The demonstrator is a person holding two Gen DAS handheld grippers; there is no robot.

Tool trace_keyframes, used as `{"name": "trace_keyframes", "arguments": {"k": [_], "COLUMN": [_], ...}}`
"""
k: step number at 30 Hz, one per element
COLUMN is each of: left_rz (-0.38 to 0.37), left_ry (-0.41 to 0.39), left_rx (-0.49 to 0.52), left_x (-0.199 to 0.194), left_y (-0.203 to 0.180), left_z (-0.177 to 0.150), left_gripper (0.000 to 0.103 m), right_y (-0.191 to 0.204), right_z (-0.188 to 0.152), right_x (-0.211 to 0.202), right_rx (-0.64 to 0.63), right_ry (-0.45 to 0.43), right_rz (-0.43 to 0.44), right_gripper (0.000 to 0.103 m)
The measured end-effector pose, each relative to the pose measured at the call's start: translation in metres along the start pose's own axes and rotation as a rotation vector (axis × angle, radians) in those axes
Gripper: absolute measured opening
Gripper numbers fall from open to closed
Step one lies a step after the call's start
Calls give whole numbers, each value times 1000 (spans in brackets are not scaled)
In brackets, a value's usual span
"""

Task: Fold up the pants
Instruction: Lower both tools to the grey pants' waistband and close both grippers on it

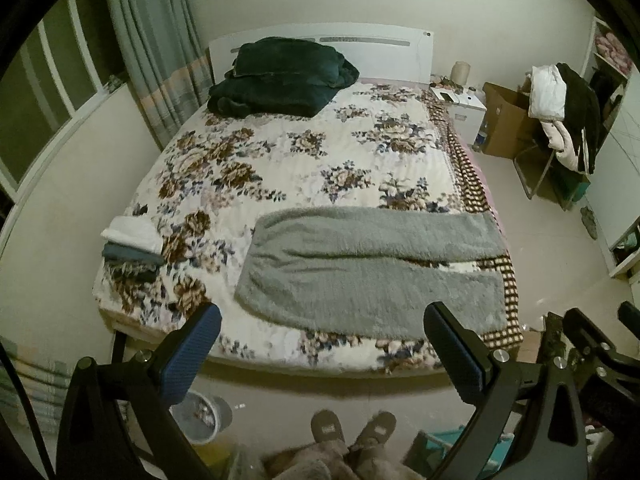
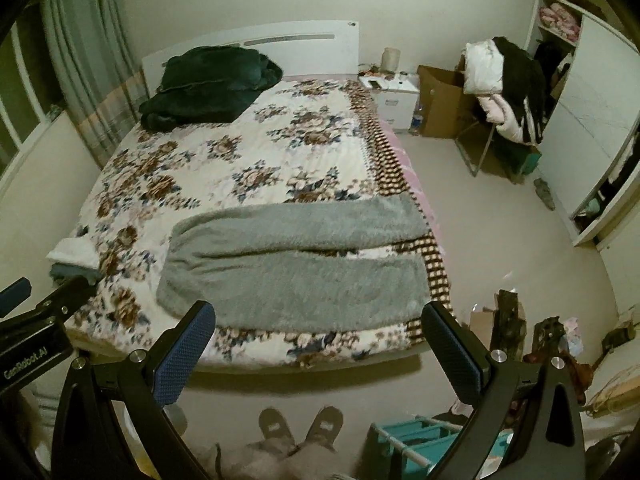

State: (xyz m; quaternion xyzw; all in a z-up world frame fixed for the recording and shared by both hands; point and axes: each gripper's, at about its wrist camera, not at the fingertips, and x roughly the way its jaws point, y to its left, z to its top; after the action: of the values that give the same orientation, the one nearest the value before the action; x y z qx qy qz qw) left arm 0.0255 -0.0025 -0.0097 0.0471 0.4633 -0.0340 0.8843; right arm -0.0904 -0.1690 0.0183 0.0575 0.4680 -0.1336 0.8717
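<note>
Fuzzy grey pants (image 1: 372, 268) lie flat across the near end of the flowered bed (image 1: 304, 152), waist to the left, both legs stretching right to the bed's edge. In the right wrist view the same pants (image 2: 296, 268) fill the near bed. My left gripper (image 1: 322, 354) is open and held high above the bed's foot, well short of the cloth, with nothing between its blue pads. My right gripper (image 2: 318, 350) is also open and empty, hovering over the bed's near edge. Each gripper shows at the other view's margin.
A dark green blanket (image 1: 280, 78) is piled at the headboard. Folded clothes (image 1: 132, 246) are stacked at the bed's near left corner. A nightstand (image 1: 464, 110), a cardboard box (image 1: 506, 120) and a chair heaped with clothes (image 1: 564, 116) stand right. A person's slippered feet (image 1: 352, 432) are below.
</note>
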Motion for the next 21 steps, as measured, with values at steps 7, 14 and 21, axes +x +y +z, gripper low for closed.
{"name": "trace_keyframes", "arguments": {"k": [7,14,21], "left_rz": [-2,23,100], "left_ry": [9,96,181], "left_rx": [17,26,19], "left_x": [79,178,309], "left_y": [6,-13,-41], "left_z": [58,112,166], "left_gripper": [103,103,103], "right_y": [9,3,-15], "right_z": [50,121,196], "right_x": [70,194,387], "right_rx": [46,57,16], "right_ry": [-11,61,195], "right_rz": [-43,-39,-17], "right_gripper": [103,103,103]}}
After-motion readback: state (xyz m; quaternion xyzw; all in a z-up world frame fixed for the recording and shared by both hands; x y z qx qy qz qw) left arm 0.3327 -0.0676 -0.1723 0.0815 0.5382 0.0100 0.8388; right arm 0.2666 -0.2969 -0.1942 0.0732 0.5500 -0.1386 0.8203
